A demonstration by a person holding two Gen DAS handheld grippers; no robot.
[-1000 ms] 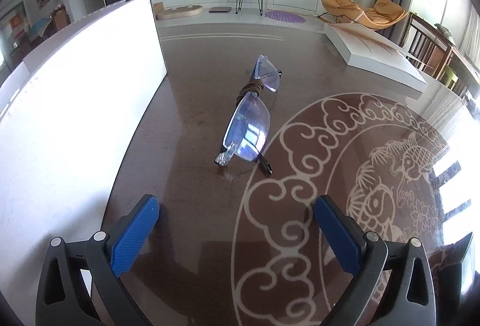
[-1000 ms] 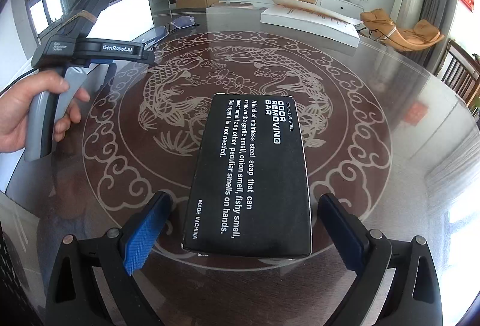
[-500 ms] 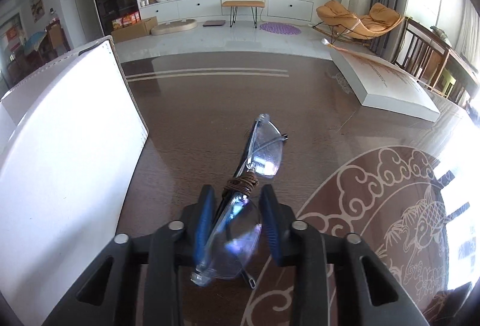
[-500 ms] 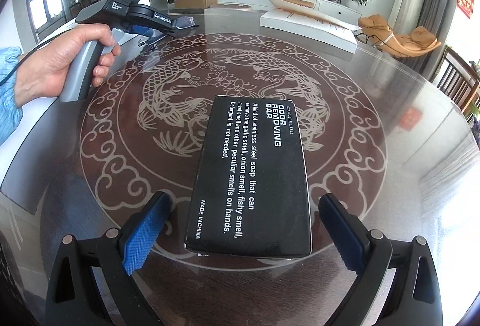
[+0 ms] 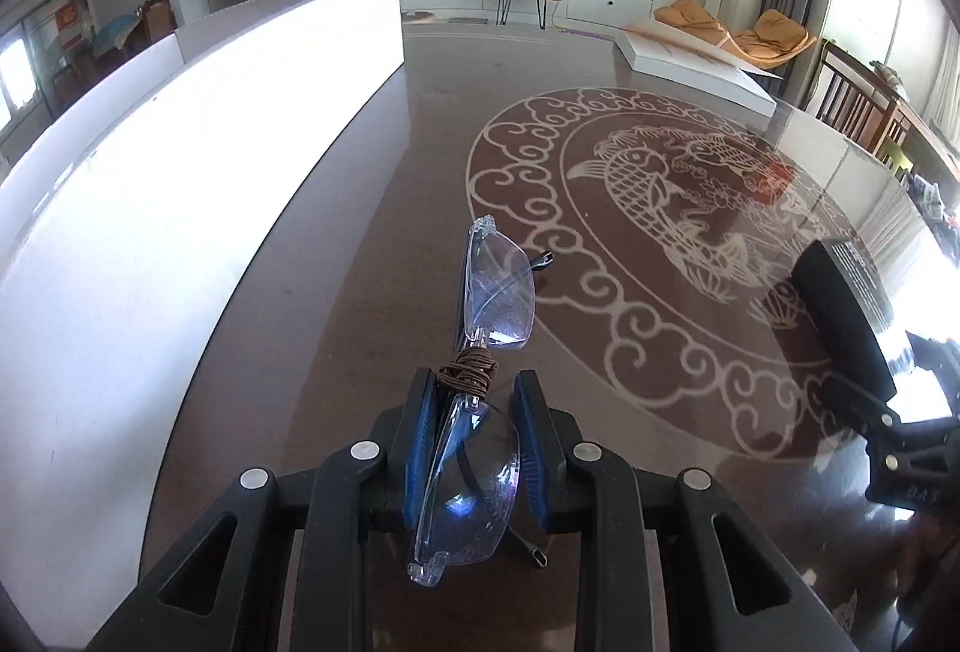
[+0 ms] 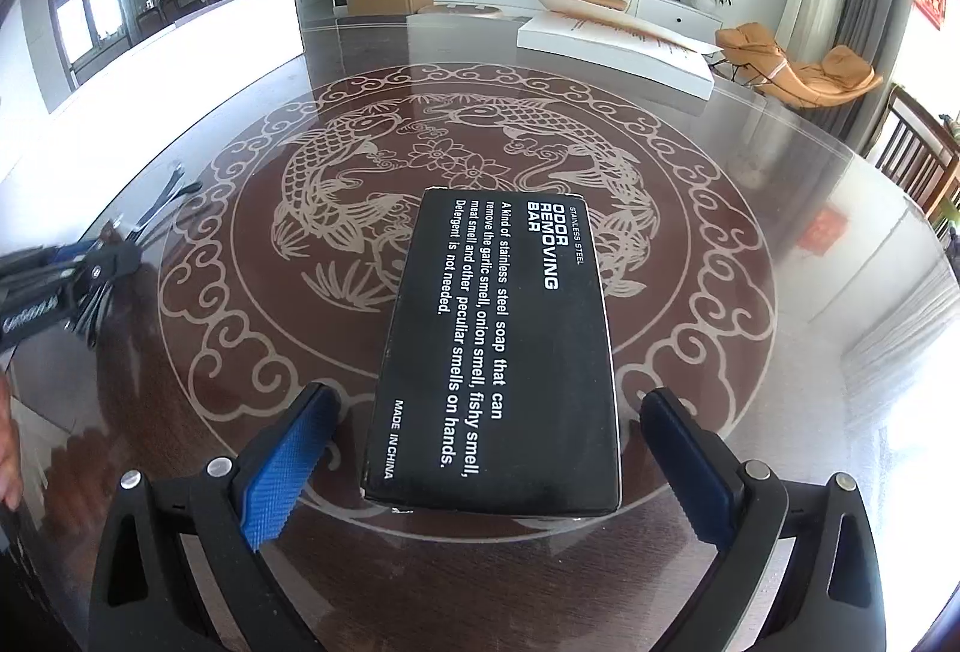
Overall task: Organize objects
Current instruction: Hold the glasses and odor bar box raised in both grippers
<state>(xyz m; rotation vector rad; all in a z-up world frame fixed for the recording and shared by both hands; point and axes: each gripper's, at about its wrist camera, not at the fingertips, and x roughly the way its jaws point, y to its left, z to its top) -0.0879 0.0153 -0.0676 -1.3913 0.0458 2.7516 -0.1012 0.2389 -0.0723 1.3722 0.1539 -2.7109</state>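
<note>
Living room beyond, with television and cabinets along the far wall; in front, round glass-topped table (image 6: pixel 810 256) bearing a carp motif. Left gripper (image 5: pixel 474 400) clenched on folded glasses (image 5: pixel 480 400), blue pads pressing near the cord-wound bridge, one lens jutting forward, the other lying back between the fingers. Jaws just closed, glasses between them. Grip at the bridge judged sensible: stiffest point of the frame, lenses spared from the pads. Whether glasses are lifted clear of the glass or just above it, cannot tell. Right gripper (image 6: pixel 480 460) spread wide, black soap box (image 6: pixel 498 352) lying flat on the table between its pads, neither pad touching. Judged poised for a grasp, not yet made. Long white box (image 5: pixel 198 159) along the left edge of the table, likely destination, though unconfirmed. Second white box (image 6: pixel 612 45) at the far side, well apart.
</note>
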